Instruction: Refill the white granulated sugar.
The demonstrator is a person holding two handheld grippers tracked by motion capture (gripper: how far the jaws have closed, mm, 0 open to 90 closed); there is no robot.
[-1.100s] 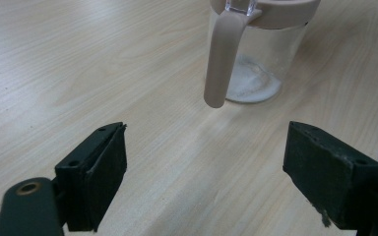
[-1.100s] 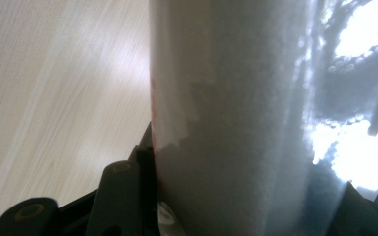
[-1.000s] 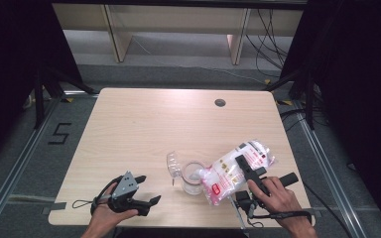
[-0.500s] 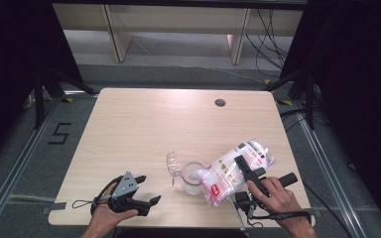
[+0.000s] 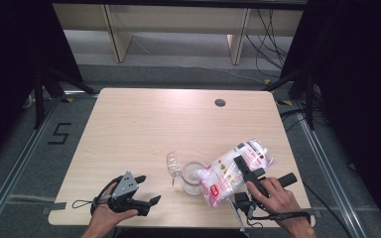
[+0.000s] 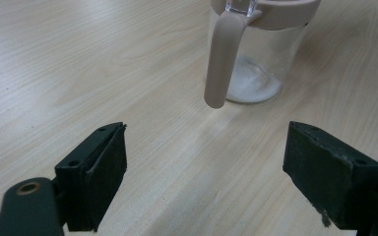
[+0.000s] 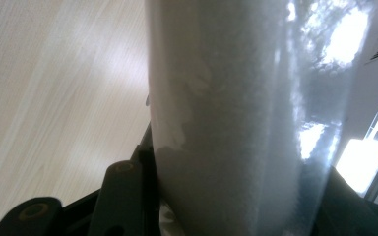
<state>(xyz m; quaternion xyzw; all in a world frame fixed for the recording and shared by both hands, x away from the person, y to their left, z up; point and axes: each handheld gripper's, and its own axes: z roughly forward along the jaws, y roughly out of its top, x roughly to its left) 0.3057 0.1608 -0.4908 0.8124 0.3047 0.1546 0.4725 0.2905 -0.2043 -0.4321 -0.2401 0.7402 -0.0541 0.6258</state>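
Right gripper (image 5: 239, 166) clamped on tilted bag (image 5: 230, 171), mouth over jar (image 5: 192, 177); I judged pouring barely begun, thin white layer inside. Left gripper (image 5: 146, 190) idle, jaws apart, on counter (image 5: 144, 124).

In the right gripper view the clear bag of white grains (image 7: 246, 118) covers the gap between the jaws and runs off the top edge, its print is too small to read from the high view, and the jar (image 6: 256, 54) is cut off at the left gripper view's top edge.
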